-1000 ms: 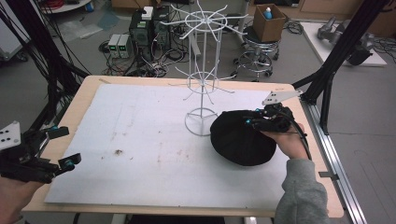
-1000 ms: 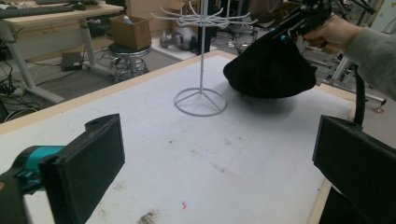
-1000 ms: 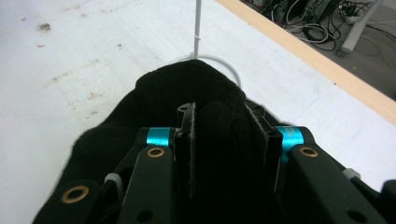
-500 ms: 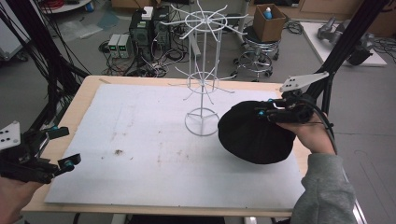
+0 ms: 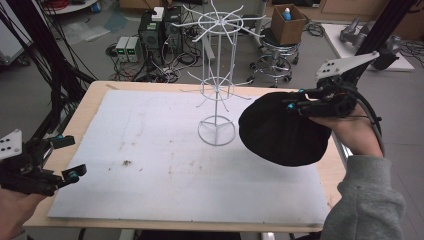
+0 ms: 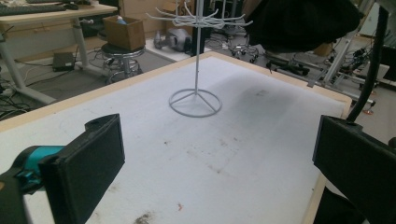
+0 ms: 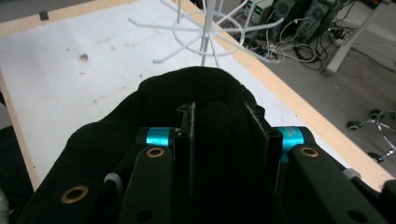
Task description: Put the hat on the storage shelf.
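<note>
Over on the right of the high view, the right gripper (image 5: 295, 102) has its jaws clamped on a fold of the black hat (image 5: 280, 131), and the hat hangs clear of the white mat (image 5: 150, 150), just right of the white wire rack (image 5: 216, 75). In the right gripper view that dark cloth (image 7: 187, 93) bunches up between the two black jaws, with the rack's lower prongs (image 7: 205, 28) right behind it at the top of the frame. Down in the lower left corner, the left gripper (image 5: 65, 157) sits at the table's (image 5: 90, 95) edge, jaws wide apart and nothing between them. From the left gripper view, the hat (image 6: 303, 23) shows at the upper right, the rack's ring base (image 6: 195, 102) planted mid-frame.
</note>
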`<state>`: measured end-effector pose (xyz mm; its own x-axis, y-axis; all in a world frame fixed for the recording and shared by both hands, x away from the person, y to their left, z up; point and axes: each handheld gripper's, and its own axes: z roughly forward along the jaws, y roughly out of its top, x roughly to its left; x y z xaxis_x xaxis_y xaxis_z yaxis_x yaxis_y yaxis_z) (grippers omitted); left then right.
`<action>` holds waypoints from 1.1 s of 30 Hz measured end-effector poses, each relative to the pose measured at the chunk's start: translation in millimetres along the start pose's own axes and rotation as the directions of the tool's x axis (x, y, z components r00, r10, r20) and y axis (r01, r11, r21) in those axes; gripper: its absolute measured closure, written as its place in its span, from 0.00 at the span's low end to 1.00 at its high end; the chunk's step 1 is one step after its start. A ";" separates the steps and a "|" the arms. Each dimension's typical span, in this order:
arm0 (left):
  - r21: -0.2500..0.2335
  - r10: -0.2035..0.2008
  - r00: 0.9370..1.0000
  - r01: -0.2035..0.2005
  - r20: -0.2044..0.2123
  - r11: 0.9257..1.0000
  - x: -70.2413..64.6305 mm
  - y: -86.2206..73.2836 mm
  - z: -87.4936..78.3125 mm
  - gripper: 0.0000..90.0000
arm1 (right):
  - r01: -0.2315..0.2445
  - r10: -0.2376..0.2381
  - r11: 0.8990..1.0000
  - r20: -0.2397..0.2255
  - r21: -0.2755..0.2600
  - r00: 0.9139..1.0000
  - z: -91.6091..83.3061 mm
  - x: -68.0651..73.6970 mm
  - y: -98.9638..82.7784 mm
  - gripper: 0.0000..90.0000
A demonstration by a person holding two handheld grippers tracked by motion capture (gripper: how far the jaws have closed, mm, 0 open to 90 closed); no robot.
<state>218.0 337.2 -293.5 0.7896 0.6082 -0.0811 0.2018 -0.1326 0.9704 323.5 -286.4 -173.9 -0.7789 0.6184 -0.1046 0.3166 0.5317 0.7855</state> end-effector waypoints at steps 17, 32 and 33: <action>0.000 0.014 1.000 -0.014 -0.003 1.000 -0.9 3.0 -1.0 0.03 | 0.030 -0.028 0.998 0.043 -0.050 0.999 -49.3 -1.0 44.4 0.75; 0.005 0.002 1.000 -0.002 0.005 1.000 1.2 3.0 0.9 0.03 | 0.047 -0.045 0.997 0.044 -0.054 0.998 -68.6 -7.9 68.9 0.75; 0.007 0.003 1.000 -0.003 0.005 1.000 1.3 2.8 1.2 0.03 | 0.048 -0.046 0.998 0.046 -0.050 0.998 -70.4 -9.6 71.0 0.75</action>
<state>220.3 336.6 -291.2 0.7931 0.6039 -0.0792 0.2032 -0.1398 0.9691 315.3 -295.4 -74.1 -0.7671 0.6190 -0.1684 0.2510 0.5312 0.8092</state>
